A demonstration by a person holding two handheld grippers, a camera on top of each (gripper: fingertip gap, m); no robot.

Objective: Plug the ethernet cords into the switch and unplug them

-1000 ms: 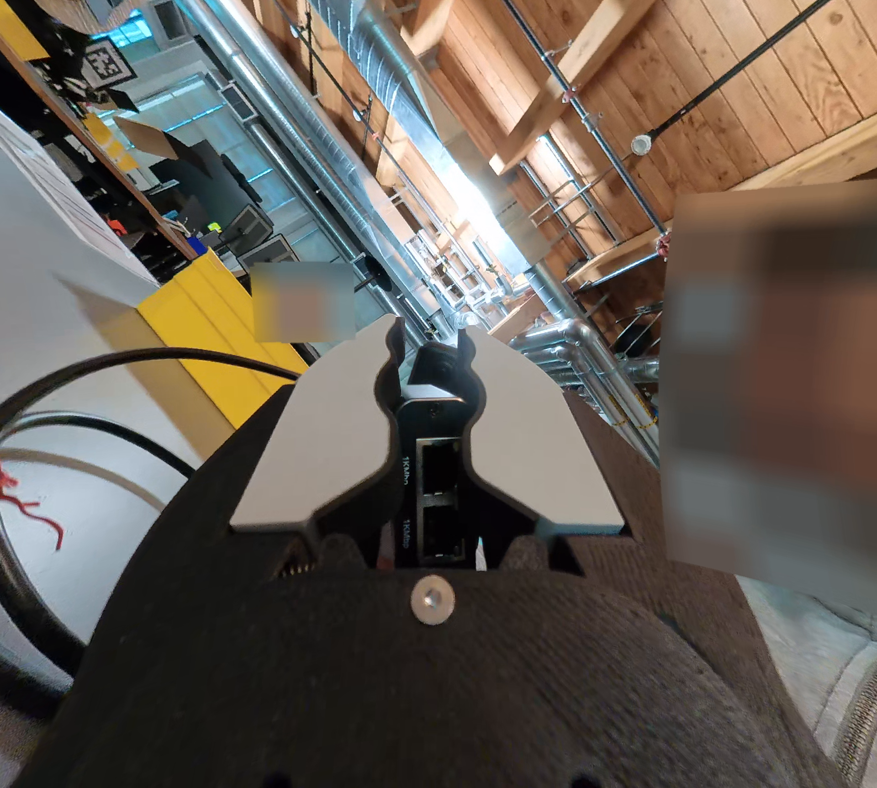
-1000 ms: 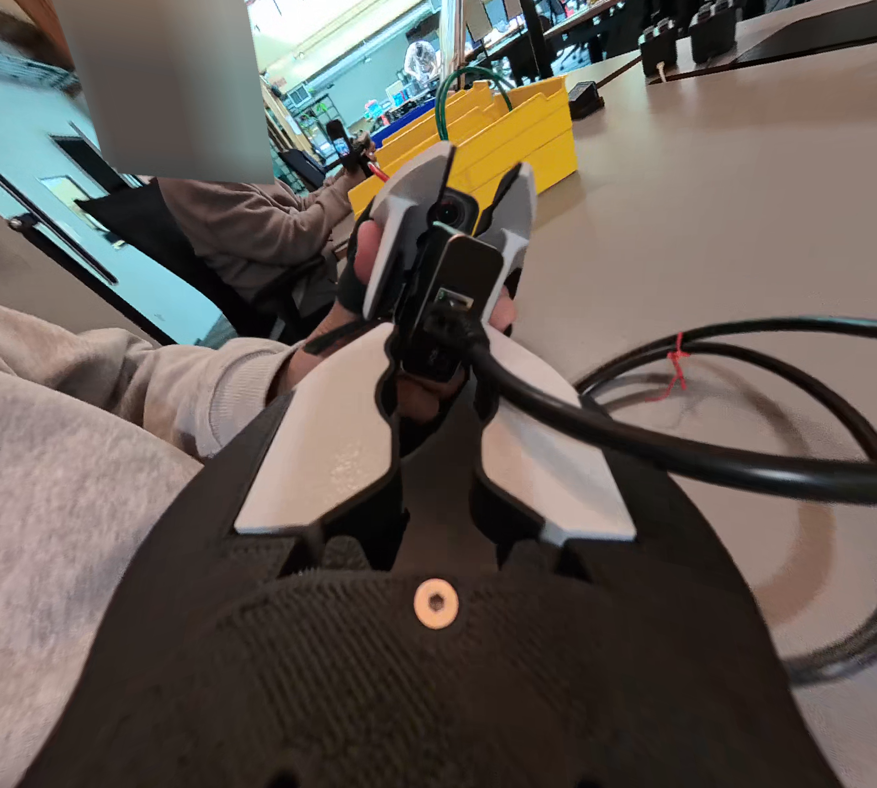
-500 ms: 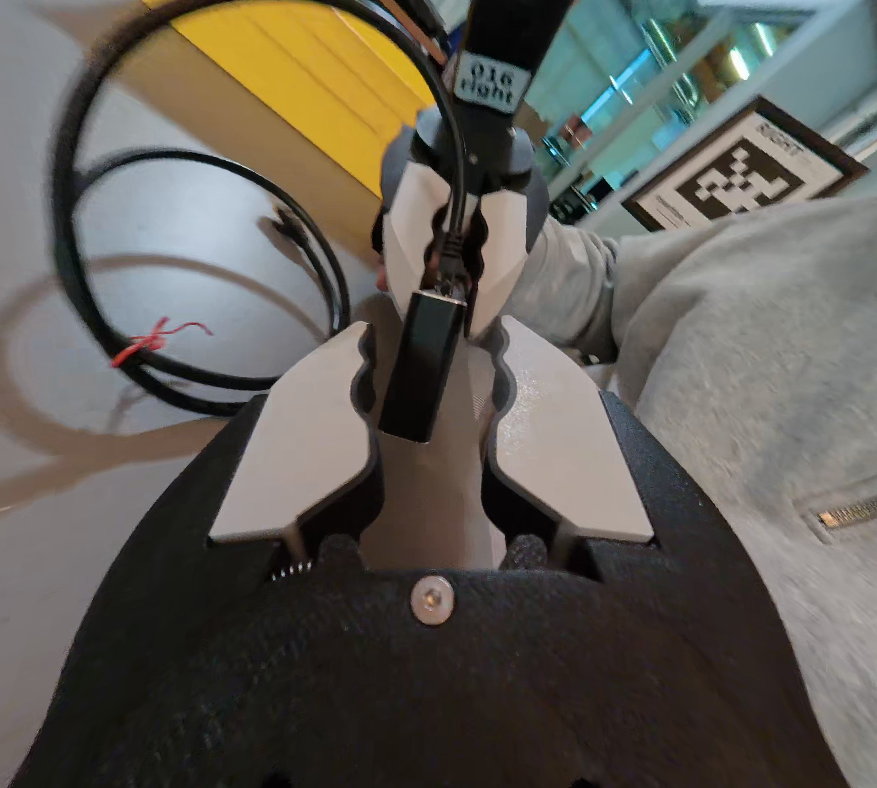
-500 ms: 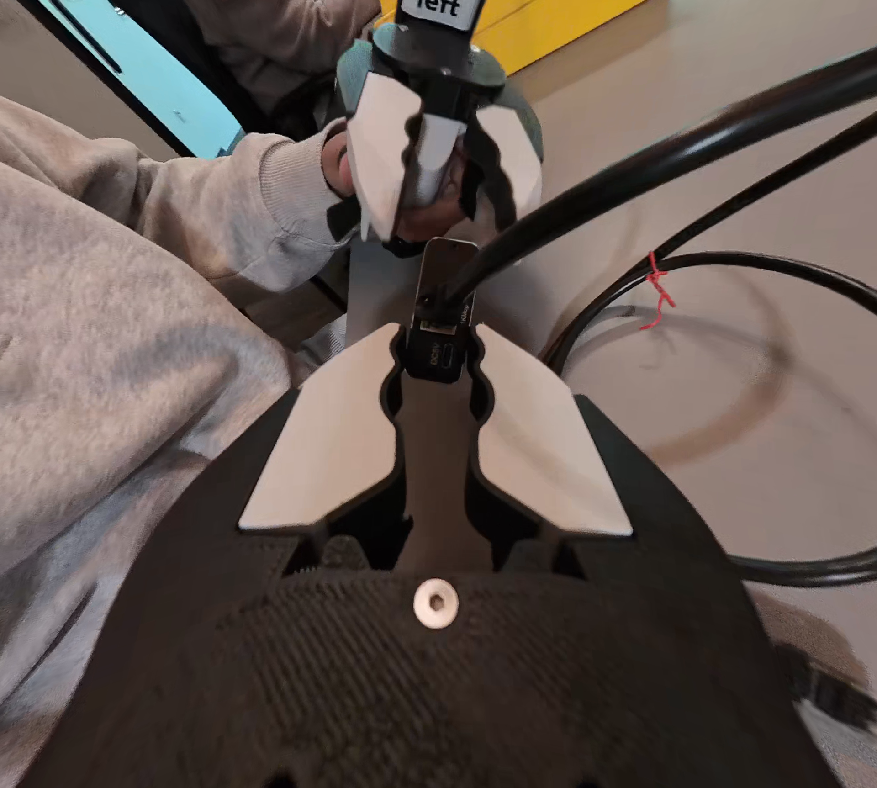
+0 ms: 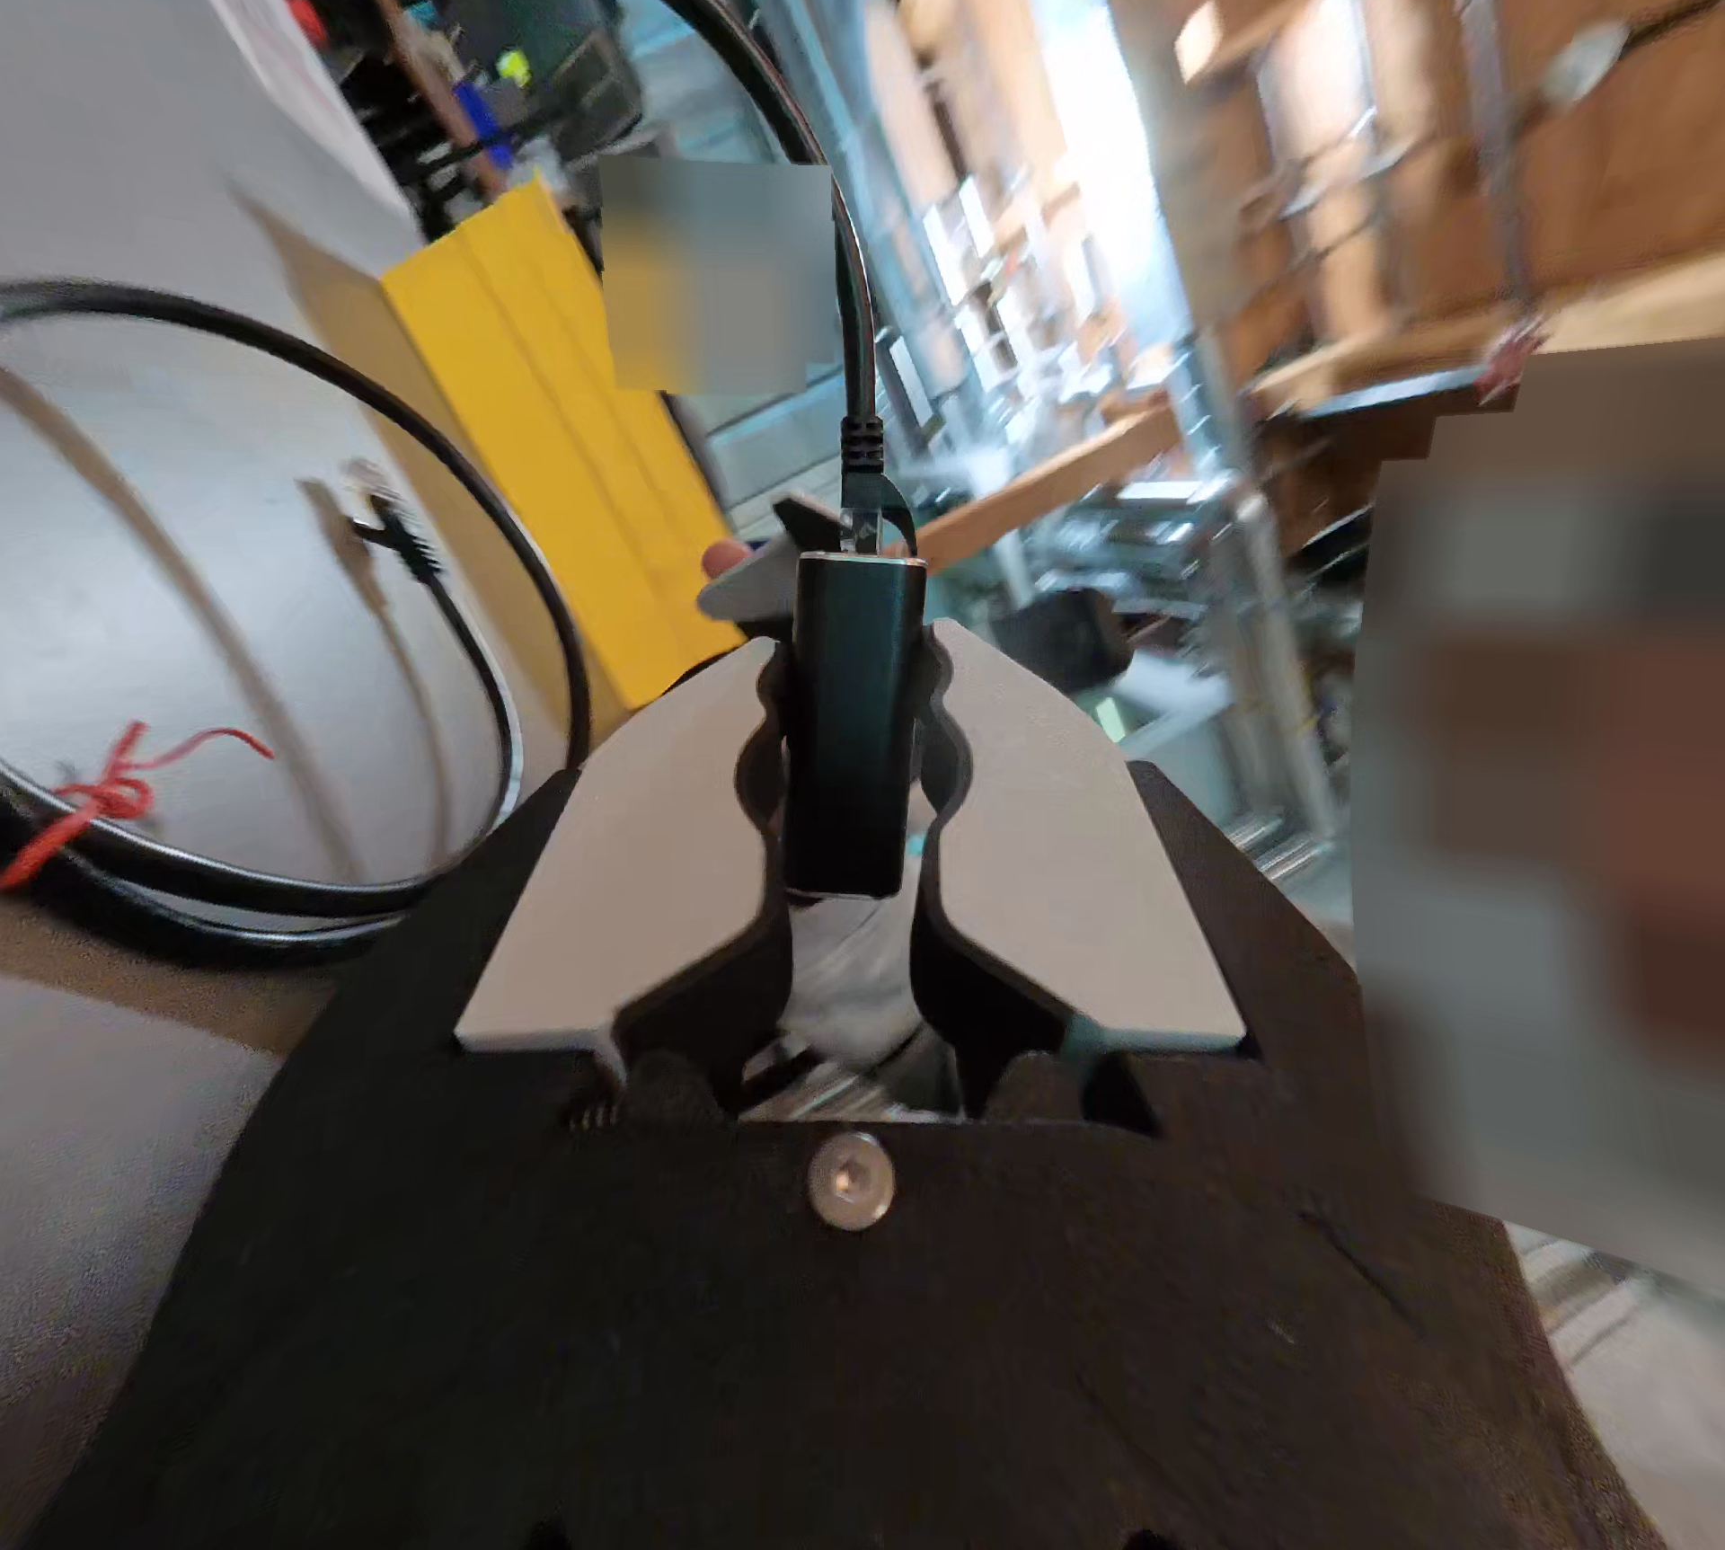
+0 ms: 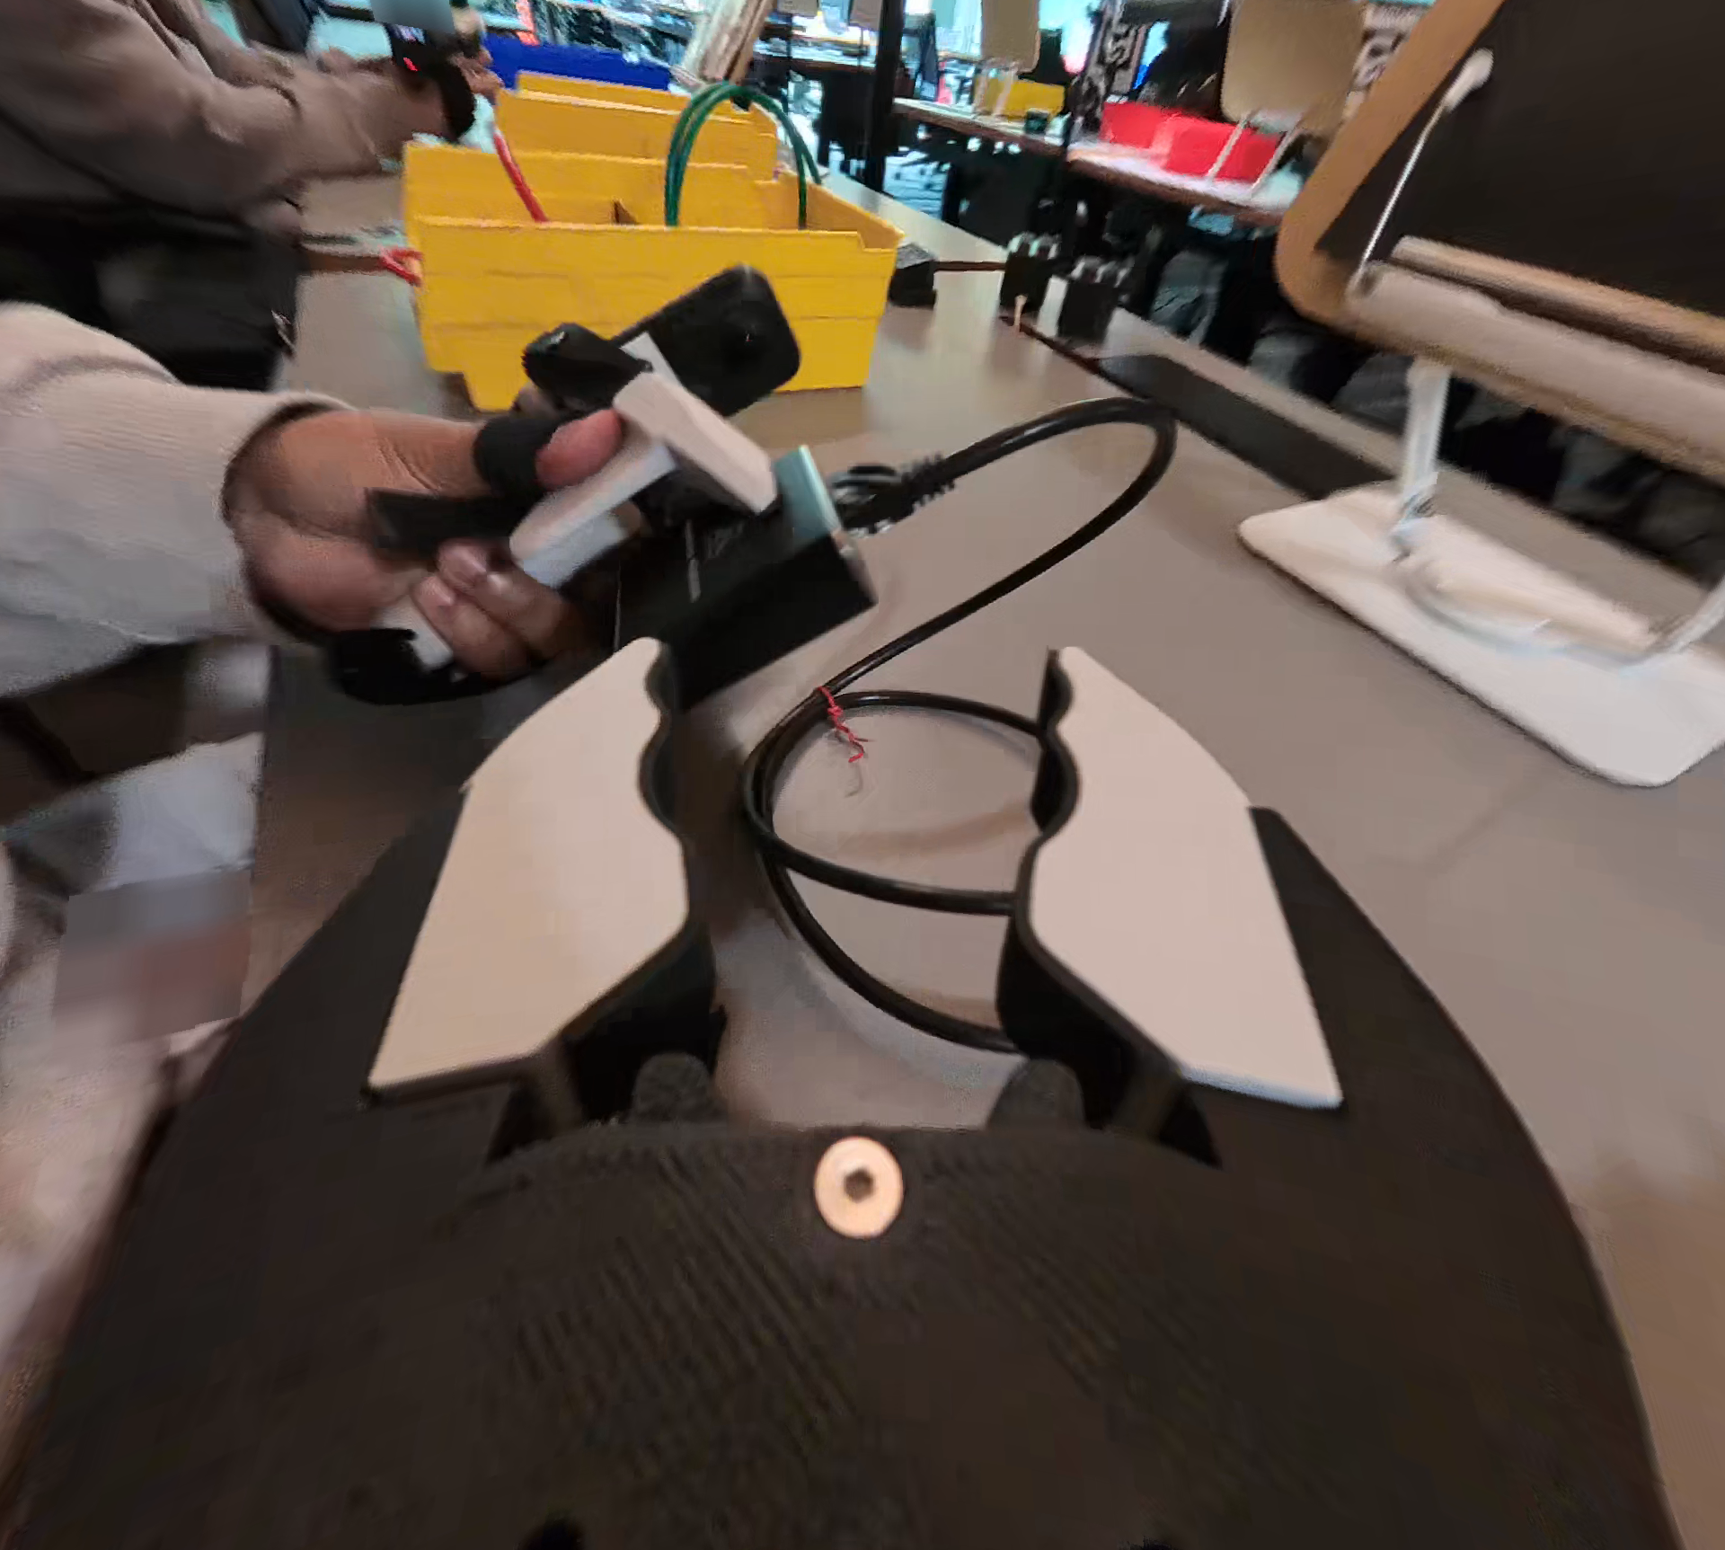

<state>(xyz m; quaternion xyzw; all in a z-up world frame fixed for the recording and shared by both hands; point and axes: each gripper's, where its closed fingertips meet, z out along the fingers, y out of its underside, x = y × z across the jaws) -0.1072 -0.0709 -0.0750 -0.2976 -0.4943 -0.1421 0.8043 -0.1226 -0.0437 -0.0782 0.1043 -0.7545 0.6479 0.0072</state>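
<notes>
The switch [image 5: 851, 721] is sitting mid-frame, clenched in the left gripper [image 5: 854, 749], one ethernet cord [image 5: 863, 348] plugged in above. The right gripper [image 6: 854, 758] is hanging released over the coil; next it likely needs the free plug [image 5: 397, 530], upper left.

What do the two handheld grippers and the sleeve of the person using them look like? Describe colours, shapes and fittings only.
Each gripper, left gripper and right gripper, has a black, ribbed, fan-shaped body with one silver hex screw at its centre. The two fingers are pale grey, flat and wedge-shaped, with wavy notched black inner edges. A small black camera sits on the left gripper. The person's sleeve is light grey knit with a ribbed cuff.
</notes>
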